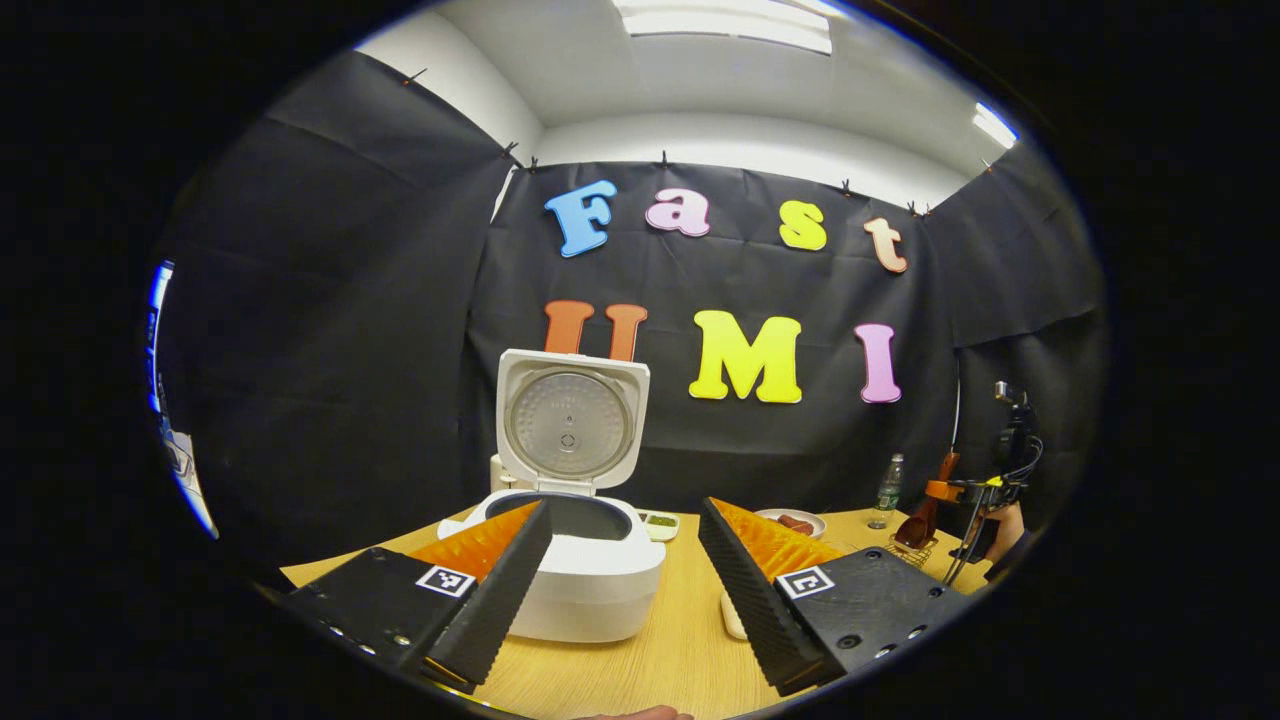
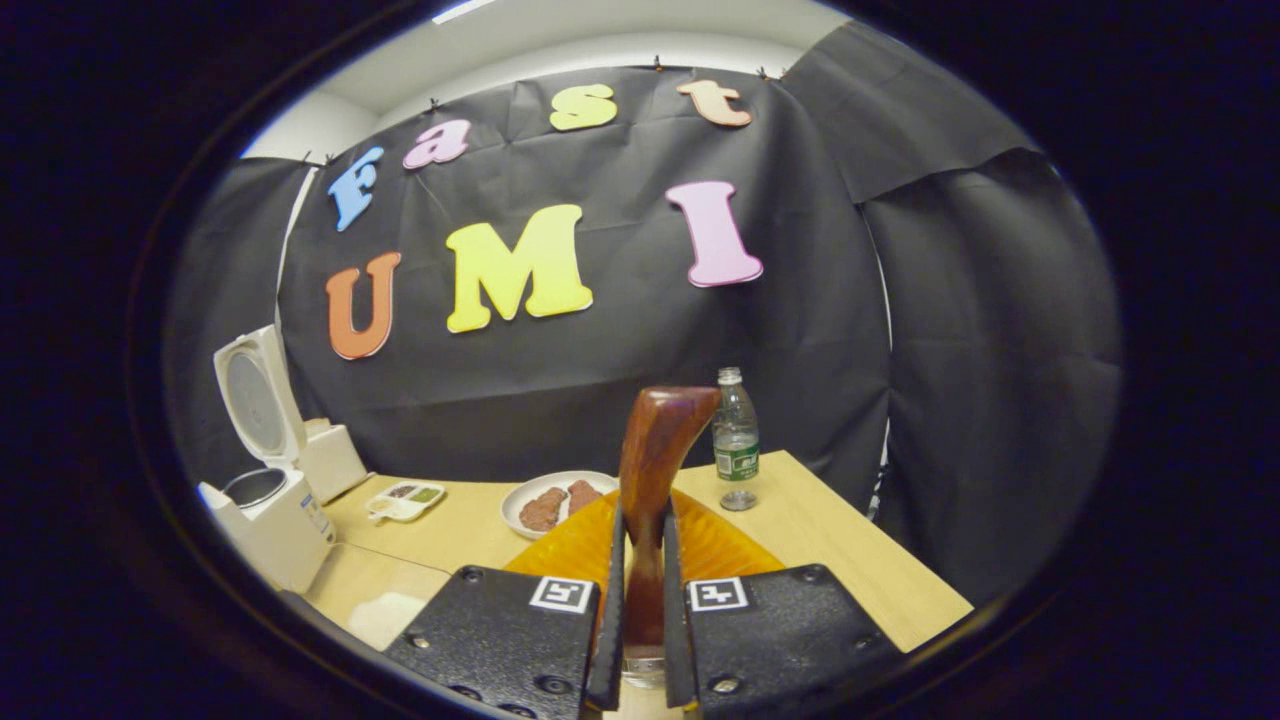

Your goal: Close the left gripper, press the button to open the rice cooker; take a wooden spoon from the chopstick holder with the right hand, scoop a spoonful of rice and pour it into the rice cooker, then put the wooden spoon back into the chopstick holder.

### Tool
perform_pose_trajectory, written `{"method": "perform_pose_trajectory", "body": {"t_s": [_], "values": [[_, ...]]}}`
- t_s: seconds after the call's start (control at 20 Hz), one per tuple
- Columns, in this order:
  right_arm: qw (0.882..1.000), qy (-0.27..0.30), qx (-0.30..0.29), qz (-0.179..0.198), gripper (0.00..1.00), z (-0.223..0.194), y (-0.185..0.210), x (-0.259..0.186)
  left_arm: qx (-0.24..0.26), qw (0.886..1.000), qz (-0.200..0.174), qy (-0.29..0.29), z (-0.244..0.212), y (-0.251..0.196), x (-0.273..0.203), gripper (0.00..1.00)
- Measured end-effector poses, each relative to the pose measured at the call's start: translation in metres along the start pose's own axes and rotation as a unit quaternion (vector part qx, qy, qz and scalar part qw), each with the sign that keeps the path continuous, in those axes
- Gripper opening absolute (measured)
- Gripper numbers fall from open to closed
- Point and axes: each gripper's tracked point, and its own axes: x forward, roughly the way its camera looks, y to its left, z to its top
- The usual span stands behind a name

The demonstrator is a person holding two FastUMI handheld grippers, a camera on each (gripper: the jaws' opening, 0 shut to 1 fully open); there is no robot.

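**Spoon in grip, cooker open: scoop and pour pending**

Right gripper: jaws clenched on the spoon, which stands nearly upright between the fingers, its broad end up at 12 o'clock. Whether it is clear of the holder cannot be told; a pale rim shows under the fingers.

Left gripper: jaws spread wide, empty, hanging level over the table, facing the cooker.

Cooker: at 10 o'clock of the left gripper view, lid upright, pot exposed. Button step judged done.

Left to do: scoop rice, pour it into the cooker, return the spoon. Bowl at the lower left of the right gripper view probably holds the rice.
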Motion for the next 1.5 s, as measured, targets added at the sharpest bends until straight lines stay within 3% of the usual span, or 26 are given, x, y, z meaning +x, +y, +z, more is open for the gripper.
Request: {"method": "perform_pose_trajectory", "body": {"t_s": [0.1,0.2,0.3,0.35,0.55,0.65,0.75,0.85,0.95,1.15,1.3,1.5], "values": [[1.0,-0.024,0.005,-0.016,0.33,0.01,-0.013,-0.005,0.003,1.0,0.008,0.009,-0.003,0.005,0.012,0.94],[0.999,-0.042,0.014,0.002,0.75,0.02,-0.001,-0.021,-0.001,1.0,0.014,0.016,-0.006,0.008,0.023,0.94],[0.998,-0.051,0.014,-0.023,1.0,0.027,-0.011,-0.029,0.001,1.0,0.015,0.026,-0.012,0.008,0.036,0.94],[0.998,-0.049,0.009,-0.04,1.0,0.031,-0.013,-0.036,0.006,1.0,0.014,0.026,-0.012,0.007,0.042,0.94],[0.998,-0.046,0.004,-0.043,1.0,0.047,0.001,-0.074,0.024,0.999,0.007,0.04,-0.014,0.009,0.066,0.94],[0.998,-0.056,0.007,-0.03,0.97,0.066,0.02,-0.099,0.037,0.998,0.014,0.047,-0.013,0.015,0.075,0.94],[0.998,-0.065,-0.026,-0.007,1.0,0.081,0.044,-0.115,0.043,0.998,0.015,0.037,0.001,0.019,0.08,0.94],[0.995,-0.073,-0.069,-0.016,1.0,0.1,0.05,-0.128,0.046,0.998,0.019,0.026,0.017,0.021,0.086,0.94],[0.993,-0.085,-0.076,0.005,1.0,0.117,0.078,-0.148,0.04,0.999,0.022,0.022,0.032,0.023,0.097,0.94],[0.99,-0.11,-0.088,0.018,0.97,0.124,0.103,-0.173,0.037,0.999,0.003,0.006,0.069,0.022,0.13,0.94],[0.989,-0.109,-0.097,0.032,0.97,0.115,0.121,-0.184,0.072,0.997,0.002,0.0,0.097,0.037,0.167,0.94],[0.987,-0.104,-0.108,0.051,1.0,0.116,0.131,-0.188,0.055,0.998,-0.018,0.001,0.126,0.038,0.204,0.94]]}}
